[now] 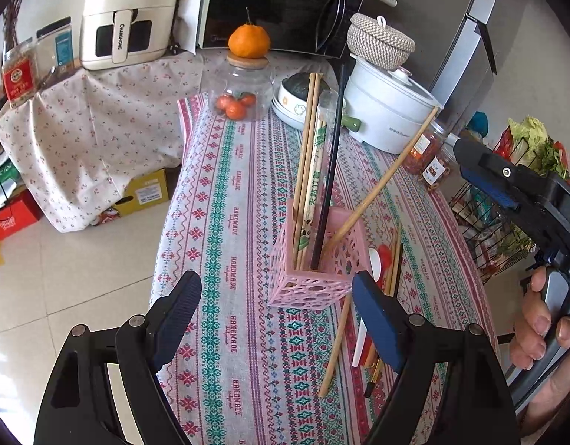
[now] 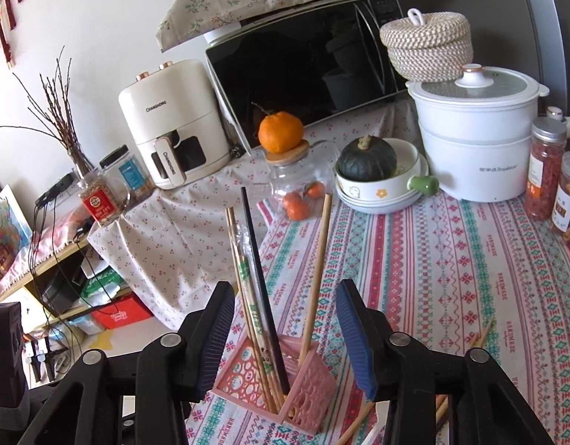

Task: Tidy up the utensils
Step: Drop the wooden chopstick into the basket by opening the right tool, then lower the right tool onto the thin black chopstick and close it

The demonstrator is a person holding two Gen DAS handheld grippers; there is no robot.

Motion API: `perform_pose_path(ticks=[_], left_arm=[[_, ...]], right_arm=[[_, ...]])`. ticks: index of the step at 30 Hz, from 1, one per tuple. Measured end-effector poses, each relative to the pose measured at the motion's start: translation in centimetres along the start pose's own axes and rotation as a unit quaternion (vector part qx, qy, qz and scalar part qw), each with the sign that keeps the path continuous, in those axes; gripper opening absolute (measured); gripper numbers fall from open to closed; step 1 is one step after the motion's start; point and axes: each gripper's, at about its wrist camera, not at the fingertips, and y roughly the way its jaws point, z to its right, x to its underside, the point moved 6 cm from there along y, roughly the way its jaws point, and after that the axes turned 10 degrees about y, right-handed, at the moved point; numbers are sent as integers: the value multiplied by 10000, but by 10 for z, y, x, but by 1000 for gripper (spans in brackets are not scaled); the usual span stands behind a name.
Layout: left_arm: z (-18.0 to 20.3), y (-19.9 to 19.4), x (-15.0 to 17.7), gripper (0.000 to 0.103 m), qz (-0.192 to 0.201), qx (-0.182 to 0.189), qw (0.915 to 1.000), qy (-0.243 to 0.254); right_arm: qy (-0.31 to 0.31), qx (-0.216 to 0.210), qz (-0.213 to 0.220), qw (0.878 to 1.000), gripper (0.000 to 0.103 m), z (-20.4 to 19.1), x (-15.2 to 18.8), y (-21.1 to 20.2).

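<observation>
A pink perforated holder (image 1: 314, 274) stands on the patterned tablecloth (image 1: 247, 222). It holds several wooden chopsticks (image 1: 307, 155), a black chopstick (image 1: 331, 170) and one leaning wooden chopstick (image 1: 388, 178). My left gripper (image 1: 275, 319) is open and empty, just in front of the holder. Loose chopsticks (image 1: 335, 348) and a white spoon (image 1: 374, 263) lie beside the holder. My right gripper (image 2: 285, 337) is open above the holder (image 2: 296, 389), with the standing chopsticks (image 2: 247, 289) between its fingers. It also shows in the left wrist view (image 1: 488, 174).
A glass jar of oranges (image 1: 240, 92), a white pot (image 1: 388, 111), a bowl with a squash (image 2: 370, 170) and snack jars (image 2: 548, 170) stand at the table's back. A microwave (image 2: 307, 59) and air fryer (image 2: 173, 122) are behind. A wire basket (image 1: 507, 200) is right.
</observation>
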Motion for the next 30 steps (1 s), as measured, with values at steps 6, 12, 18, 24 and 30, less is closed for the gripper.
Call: perform_pose_path(ticks=[6, 12, 18, 24, 30], left_arm=[[12, 11, 10, 85, -282, 269, 9992, -42], [30, 24, 23, 85, -582, 416, 9974, 55], [57, 38, 35, 85, -849, 439, 9946, 400], [83, 49, 46, 85, -1052, 528, 9905, 708], [97, 55, 50, 85, -1078, 618, 9881, 904]], right_arm=[[79, 231, 24, 9997, 79, 29, -4, -15], [205, 792, -463, 9956, 87, 74, 11, -9], [330, 1478, -1178, 9814, 87, 124, 40, 7], [623, 1860, -1468, 9695, 87, 166, 52, 22], [1056, 1788, -1943, 9587, 63, 193, 67, 56]])
